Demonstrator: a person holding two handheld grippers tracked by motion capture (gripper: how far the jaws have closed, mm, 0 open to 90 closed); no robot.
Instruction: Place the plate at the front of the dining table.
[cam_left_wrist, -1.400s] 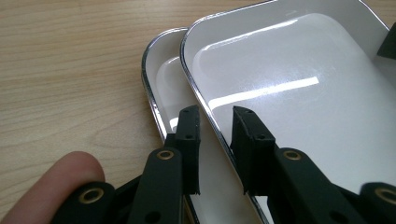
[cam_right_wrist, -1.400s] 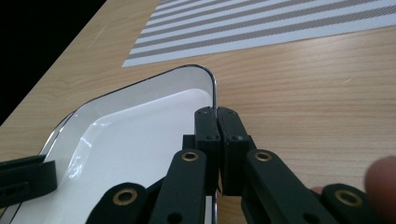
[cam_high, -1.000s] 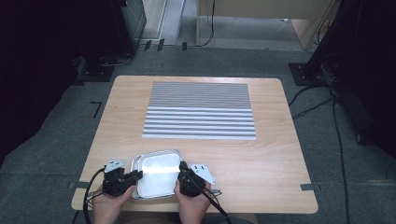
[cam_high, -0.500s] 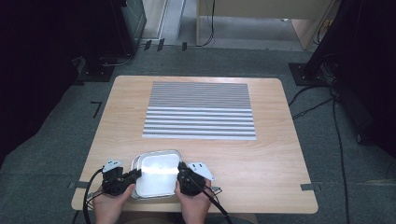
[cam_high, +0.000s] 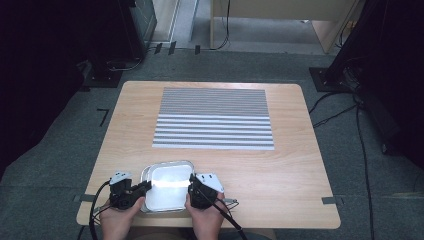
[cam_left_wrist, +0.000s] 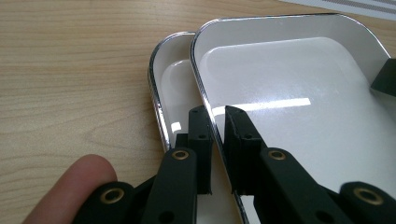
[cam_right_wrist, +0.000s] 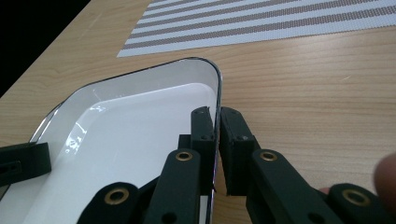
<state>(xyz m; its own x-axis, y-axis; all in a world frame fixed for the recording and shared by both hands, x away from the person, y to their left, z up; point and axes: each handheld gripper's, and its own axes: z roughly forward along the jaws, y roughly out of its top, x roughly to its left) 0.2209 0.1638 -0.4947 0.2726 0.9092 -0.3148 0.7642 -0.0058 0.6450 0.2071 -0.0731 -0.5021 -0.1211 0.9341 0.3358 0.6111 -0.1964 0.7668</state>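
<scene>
Top tray (cam_high: 166, 186) of two stacked, near table edge. Left gripper (cam_left_wrist: 215, 126) and right gripper (cam_right_wrist: 217, 128) both clamp its opposite rims. Grasp step; next, lift level off lower tray (cam_left_wrist: 173, 84).

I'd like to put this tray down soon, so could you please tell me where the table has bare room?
Bare wood lies right of the right tongs and either side of the striped mat. The near-left edge is crowded by the trays.

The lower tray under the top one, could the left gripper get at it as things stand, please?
Probably not right away. The left gripper is shut on the rim of the top tray, which covers most of the lower tray. Only that tray's outer edge lies bare, so the gripper would have to let go first.
</scene>
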